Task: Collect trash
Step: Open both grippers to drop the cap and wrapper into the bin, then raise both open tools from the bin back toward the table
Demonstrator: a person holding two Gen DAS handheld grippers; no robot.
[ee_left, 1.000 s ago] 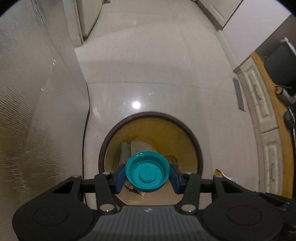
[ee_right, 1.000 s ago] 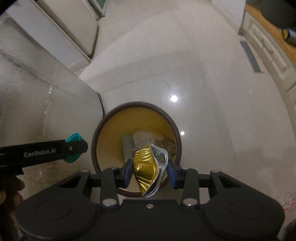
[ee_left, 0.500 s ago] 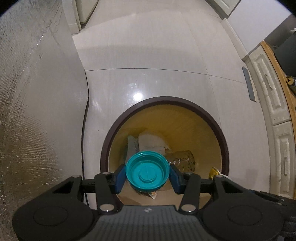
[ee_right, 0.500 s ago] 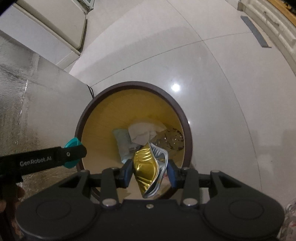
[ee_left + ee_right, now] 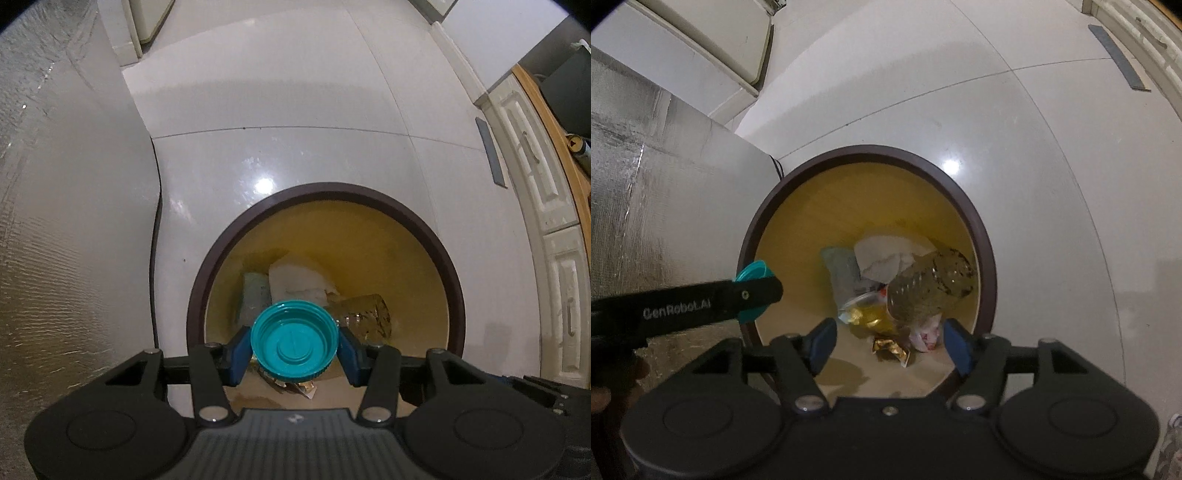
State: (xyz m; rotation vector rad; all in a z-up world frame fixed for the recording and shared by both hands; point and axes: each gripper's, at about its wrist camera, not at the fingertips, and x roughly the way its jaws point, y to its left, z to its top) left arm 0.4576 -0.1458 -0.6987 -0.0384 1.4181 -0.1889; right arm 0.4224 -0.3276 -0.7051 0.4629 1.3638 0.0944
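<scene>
Now that the right gripper (image 5: 888, 341) has just opened its jaws and dropped the gold wrapper (image 5: 890, 349) into the round bin (image 5: 982, 236), only the teal lid (image 5: 294, 341), squeezed tight in the left gripper (image 5: 294, 349) above the bin, is left to drop.

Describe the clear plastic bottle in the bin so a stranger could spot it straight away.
Find the round bin with the dark brown rim and yellow inside, standing on the pale tiled floor. Among the trash at its bottom, the clear ribbed plastic bottle lies on its side, right of the crumpled white paper. It alone is see-through, rounded and speckled with dark grime.
</scene>
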